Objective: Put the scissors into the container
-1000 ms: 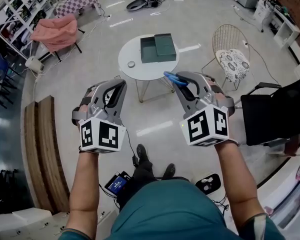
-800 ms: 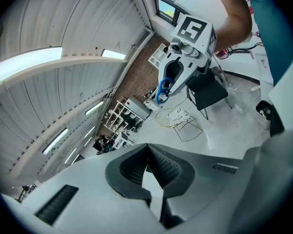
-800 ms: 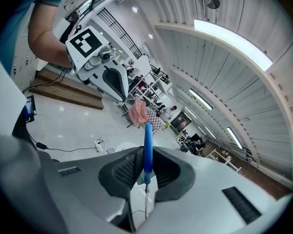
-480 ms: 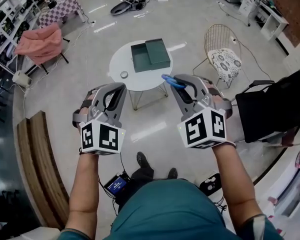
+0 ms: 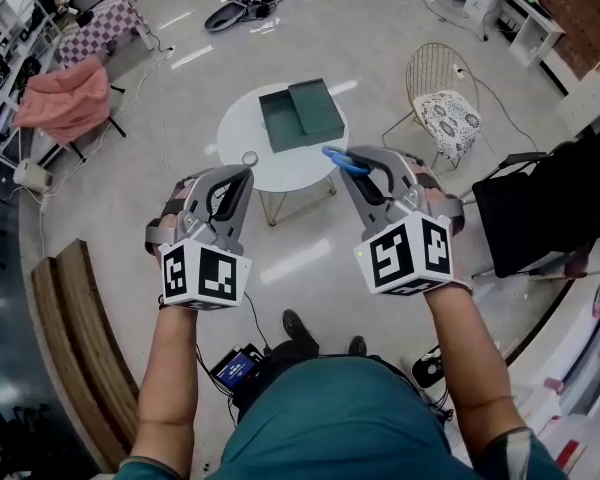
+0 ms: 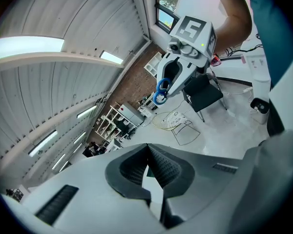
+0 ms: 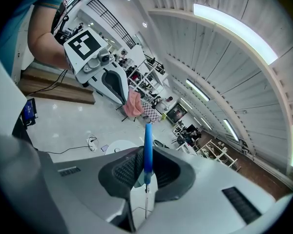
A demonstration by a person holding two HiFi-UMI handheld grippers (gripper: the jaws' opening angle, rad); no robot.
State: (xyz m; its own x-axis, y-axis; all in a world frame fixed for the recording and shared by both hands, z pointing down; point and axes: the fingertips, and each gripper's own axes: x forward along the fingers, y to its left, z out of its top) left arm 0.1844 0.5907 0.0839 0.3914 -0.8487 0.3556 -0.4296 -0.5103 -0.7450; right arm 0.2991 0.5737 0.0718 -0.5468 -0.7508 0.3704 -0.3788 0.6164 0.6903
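Note:
In the head view both grippers are held up in the air, short of a round white table. On that table lies the dark green container, open, with its lid beside it. My right gripper is shut on the blue-handled scissors, whose handle loops stick out past the fingertips. The right gripper view shows the blue handle clamped edge-on between the pads of the right gripper. My left gripper is shut with nothing in it, as the left gripper view also shows for the left gripper.
A small ring-shaped object sits at the table's near edge. A wire chair with a patterned cushion and a black chair stand to the right. A pink cloth is far left, a wooden bench near left, and cables and a device by my feet.
The room has shifted under the head camera as the person steps; the table with the container now lies a little left of where it was. Both grippers keep their pose, scissors still clamped.

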